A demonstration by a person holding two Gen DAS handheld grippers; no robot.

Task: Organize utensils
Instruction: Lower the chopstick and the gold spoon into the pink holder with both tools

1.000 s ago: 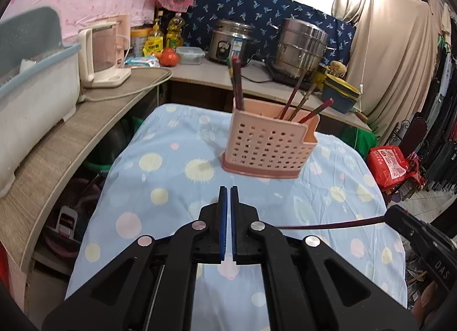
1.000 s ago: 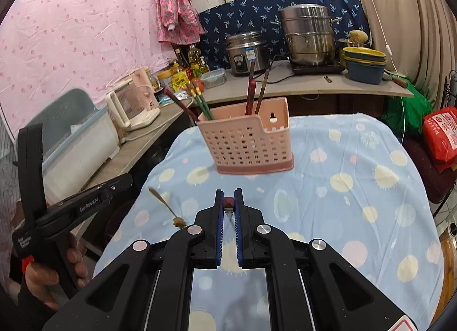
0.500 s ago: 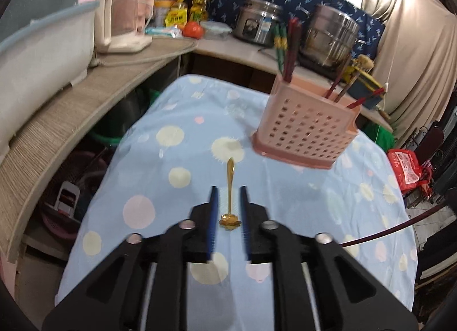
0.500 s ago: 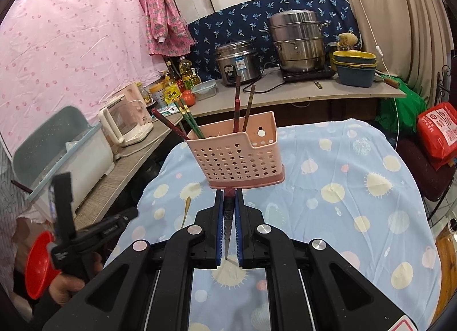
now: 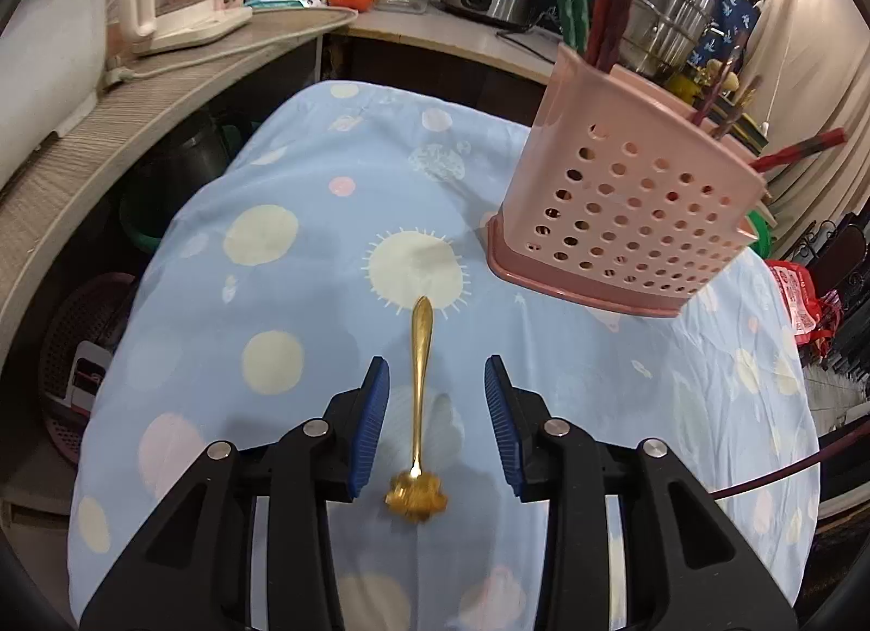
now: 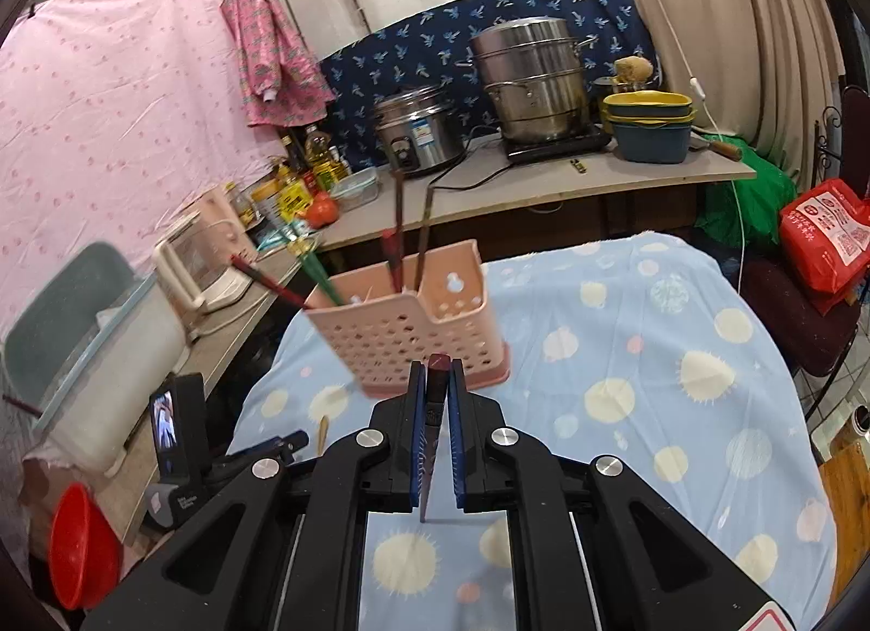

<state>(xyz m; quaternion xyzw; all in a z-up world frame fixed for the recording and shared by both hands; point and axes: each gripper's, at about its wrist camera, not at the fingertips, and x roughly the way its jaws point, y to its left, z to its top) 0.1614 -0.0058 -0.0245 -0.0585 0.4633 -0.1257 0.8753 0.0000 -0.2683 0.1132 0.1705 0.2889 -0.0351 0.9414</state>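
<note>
Lengthwise, gold spoon point(image 5: 420, 375) lies handle toward pink basket point(image 5: 625, 217), bowl nearest

We see the gold spoon's point(image 5: 418, 402) bowl only as a blur between the left jaws. The dark chopstick point(image 6: 433, 413) pinched in the right jaws hides its lower length behind them.

Dotted blue tablecloth point(image 5: 304, 304) bears gold spoon point(image 5: 420, 359) and pink caddy point(image 5: 625, 217).
</note>
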